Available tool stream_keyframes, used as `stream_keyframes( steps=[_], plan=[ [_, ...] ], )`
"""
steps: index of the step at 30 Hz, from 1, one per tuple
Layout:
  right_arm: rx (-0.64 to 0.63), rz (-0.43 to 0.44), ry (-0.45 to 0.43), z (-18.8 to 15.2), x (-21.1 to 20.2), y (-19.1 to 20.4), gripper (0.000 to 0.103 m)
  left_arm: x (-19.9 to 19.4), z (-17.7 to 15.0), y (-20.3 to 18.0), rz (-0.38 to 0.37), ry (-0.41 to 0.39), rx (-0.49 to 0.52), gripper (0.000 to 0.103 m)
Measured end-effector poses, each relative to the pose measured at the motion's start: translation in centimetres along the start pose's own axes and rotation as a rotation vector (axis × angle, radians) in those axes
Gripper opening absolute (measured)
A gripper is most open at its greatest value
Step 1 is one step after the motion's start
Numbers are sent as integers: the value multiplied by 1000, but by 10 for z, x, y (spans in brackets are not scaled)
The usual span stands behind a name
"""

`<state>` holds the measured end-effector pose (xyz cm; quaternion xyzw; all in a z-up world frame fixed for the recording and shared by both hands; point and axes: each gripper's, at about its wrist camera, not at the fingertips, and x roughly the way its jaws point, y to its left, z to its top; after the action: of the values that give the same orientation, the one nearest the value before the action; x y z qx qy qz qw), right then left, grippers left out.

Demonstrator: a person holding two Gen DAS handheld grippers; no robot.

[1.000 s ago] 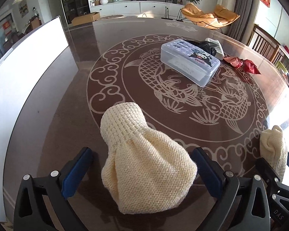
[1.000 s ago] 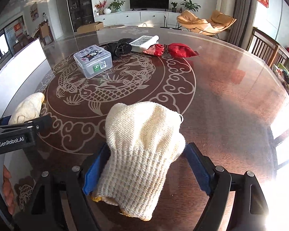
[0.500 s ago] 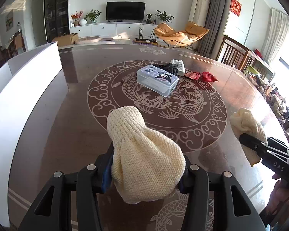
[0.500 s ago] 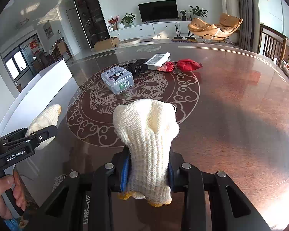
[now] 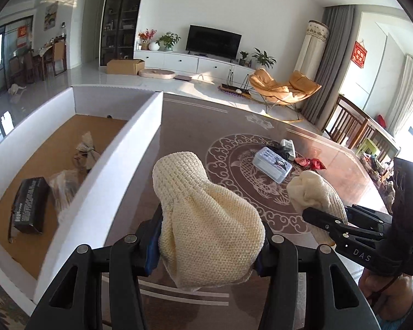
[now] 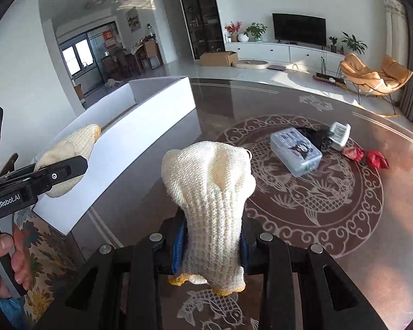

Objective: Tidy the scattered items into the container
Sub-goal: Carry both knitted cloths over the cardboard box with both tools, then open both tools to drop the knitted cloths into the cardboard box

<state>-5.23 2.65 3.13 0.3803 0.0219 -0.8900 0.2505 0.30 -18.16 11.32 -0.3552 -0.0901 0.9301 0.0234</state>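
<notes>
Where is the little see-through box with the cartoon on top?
The clear plastic box sits on the table's fish pattern, right of centre in both views, beside a black bundle and near the red cloth.

We're looking from the left wrist forward along its fingers, raised above the table [image 5: 195,126], facing the TV wall, with the white box [image 5: 115,148] close on the left. The right wrist view is facing the same way from further right, the white box [image 6: 151,118] sitting further off. Both views are sharing the clear case [image 5: 272,164] [image 6: 296,151] mid-table.
</notes>
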Motion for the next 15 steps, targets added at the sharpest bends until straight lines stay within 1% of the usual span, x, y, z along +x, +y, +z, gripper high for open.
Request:
stream_keyframes(
  steps=[3, 7, 11, 15],
  plan=[
    [-74, 83, -20, 42, 16, 48, 32, -17, 22, 52, 74, -37, -38, 51],
    [-152, 197, -30, 95, 46, 113, 32, -20, 50, 117, 155, -42, -92, 51],
    [-237, 244, -20, 137, 89, 169, 32, -2, 75, 169, 203, -11, -128, 51],
    [-269, 262, 25, 166, 139, 204, 32, 30, 92, 207, 209, 48, -171, 51]
  ],
)
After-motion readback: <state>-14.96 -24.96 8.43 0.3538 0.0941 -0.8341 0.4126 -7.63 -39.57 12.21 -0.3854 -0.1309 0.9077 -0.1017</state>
